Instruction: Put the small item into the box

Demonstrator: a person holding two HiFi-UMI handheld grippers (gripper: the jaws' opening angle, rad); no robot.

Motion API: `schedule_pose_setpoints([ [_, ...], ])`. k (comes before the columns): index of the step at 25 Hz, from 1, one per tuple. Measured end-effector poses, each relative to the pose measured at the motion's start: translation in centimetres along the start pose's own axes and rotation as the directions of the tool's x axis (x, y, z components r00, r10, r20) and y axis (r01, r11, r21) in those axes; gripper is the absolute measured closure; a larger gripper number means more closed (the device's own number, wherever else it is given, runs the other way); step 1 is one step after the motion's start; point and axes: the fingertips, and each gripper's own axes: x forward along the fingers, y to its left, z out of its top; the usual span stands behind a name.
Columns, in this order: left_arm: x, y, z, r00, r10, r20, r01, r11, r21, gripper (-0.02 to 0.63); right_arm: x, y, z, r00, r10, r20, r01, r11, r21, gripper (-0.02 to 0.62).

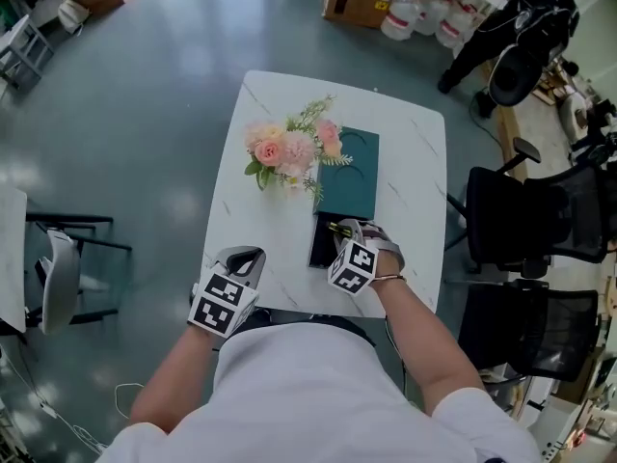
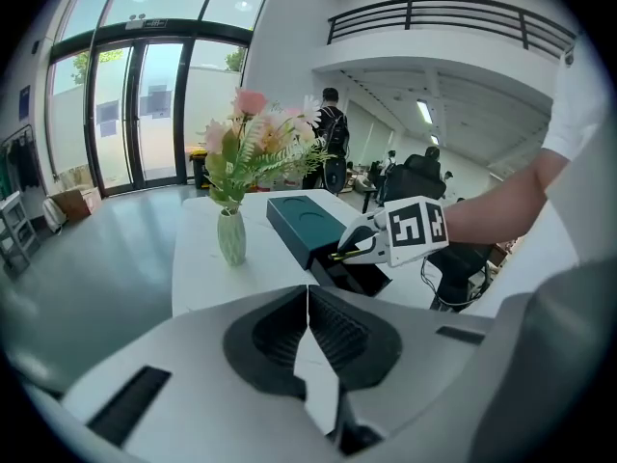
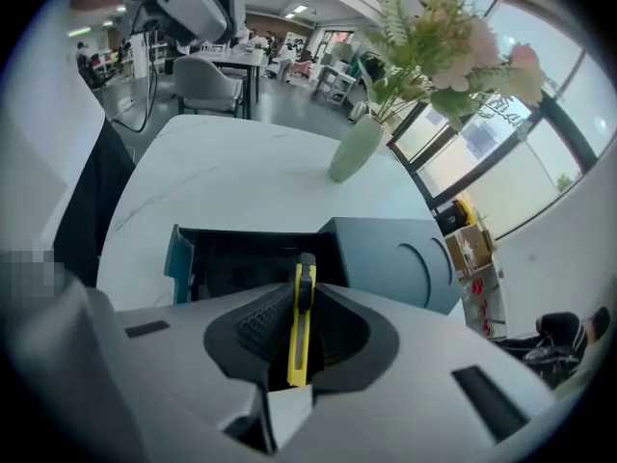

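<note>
A slim yellow utility knife [image 3: 301,326] is clamped lengthwise between the jaws of my right gripper [image 3: 305,278], which is shut on it. The knife's tip [image 1: 337,229] hangs just over the near end of the open dark box [image 1: 321,244], whose teal wall [image 3: 179,257] and black inside lie right under the jaws. The teal lid [image 1: 349,177] rests on the table past the box. My left gripper [image 1: 244,257] sits near the table's front edge, left of the box, its jaws shut with nothing between them [image 2: 308,302]. From there I see the right gripper [image 2: 349,249] over the box.
A pale vase of pink flowers [image 1: 289,148] stands left of the lid on the white marble table [image 1: 405,143]. Black office chairs [image 1: 530,220] are close at the right, a grey chair [image 1: 58,278] at the left. A person [image 1: 525,17] stands far back right.
</note>
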Motion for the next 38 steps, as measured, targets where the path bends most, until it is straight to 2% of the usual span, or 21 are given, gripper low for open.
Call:
schedule_pose_setpoints([
  [4, -0.3, -0.1, -0.3, 1.000, 0.012, -0.005, -0.012, 1.000, -0.013, 0.589, 1.6, 0.4, -0.3, 1.000, 0.009, -0.029, -0.012, 0.997, -0.070, 0.520],
  [8, -0.6, -0.1, -0.6, 1.000, 0.027, -0.003, -0.027, 0.999, -0.032, 0.589, 2.4, 0.1, -0.2, 0.999, 0.002, -0.032, -0.005, 0.996, -0.085, 0.520],
  [21, 0.4, -1.4, -0.1, 0.999, 0.034, -0.008, -0.034, 0.999, -0.028, 0.589, 0.9, 0.1, -0.8, 1.000, 0.003, 0.010, -0.003, 1.000, -0.025, 0.508],
  [26, 1.2, -3.3, 0.9, 1.000, 0.022, 0.000, -0.022, 1.000, -0.012, 0.589, -1.0, 0.1, -1.3, 0.999, 0.001, 0.052, -0.003, 1.000, 0.029, 0.508],
  [30, 1.7, -4.8, 1.8, 1.000, 0.021, 0.008, -0.021, 1.000, -0.008, 0.589, -3.4, 0.0, -1.3, 0.993, 0.016, 0.119, -0.031, 0.992, 0.122, 0.508],
  [34, 2.5, -6.5, 2.9, 0.999, 0.023, 0.027, -0.023, 1.000, -0.013, 0.589, -5.6, 0.5, -2.2, 0.976, 0.056, 0.211, -0.111, 0.960, 0.258, 0.512],
  [38, 2.9, -7.8, 3.7, 0.998, 0.050, 0.046, -0.049, 0.999, -0.025, 0.589, -8.1, 1.0, -3.4, 0.951, 0.070, 0.301, -0.176, 0.924, 0.339, 0.517],
])
